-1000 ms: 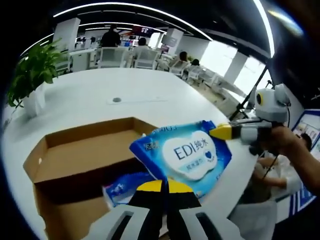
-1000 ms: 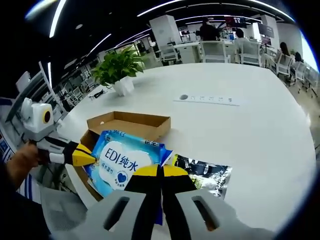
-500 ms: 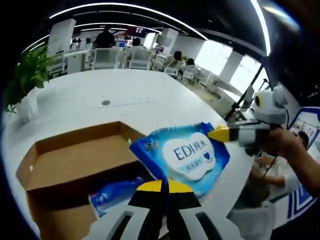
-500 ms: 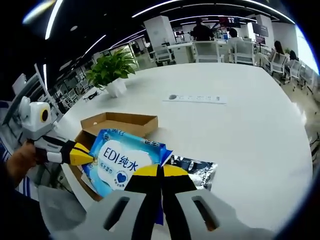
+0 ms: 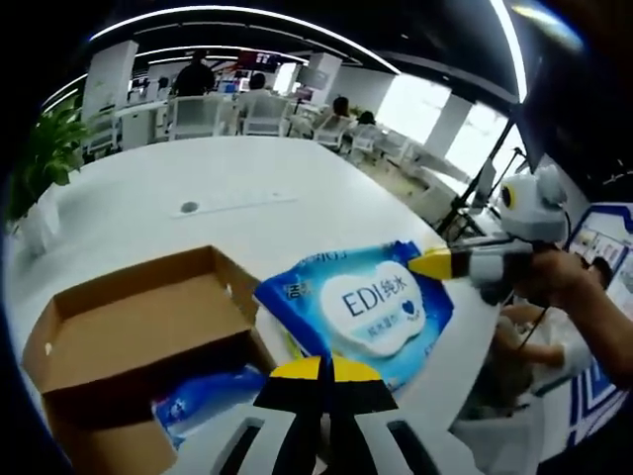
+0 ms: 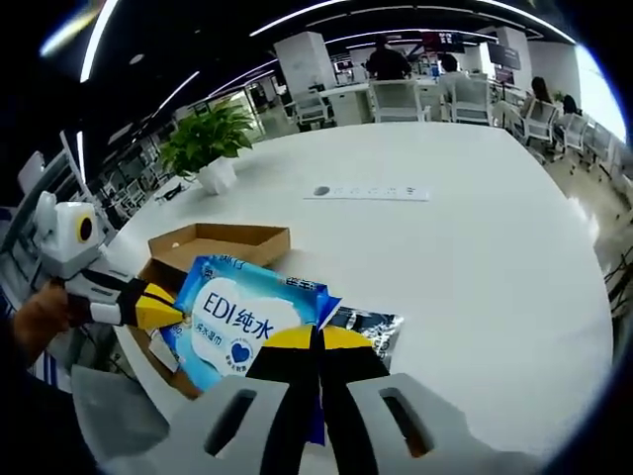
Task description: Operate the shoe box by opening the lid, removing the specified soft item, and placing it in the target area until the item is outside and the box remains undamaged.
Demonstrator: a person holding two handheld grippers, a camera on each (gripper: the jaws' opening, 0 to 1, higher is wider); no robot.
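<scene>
— Open-plan office behind; what sits on the broad white oval table?

— An open brown cardboard shoe box. Both the left gripper and right gripper are clamped on the blue soft wet-wipe pack, held just right of it.

— Advice?

— Carry it level, release together. It reads "EDI纯水".

left gripper: jaws closed, gripping | right gripper: jaws closed, gripping

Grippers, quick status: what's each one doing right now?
Left gripper: closed, pinching one edge of the blue wet wipes pack.
Right gripper: closed, pinching the opposite edge of that pack.
</scene>
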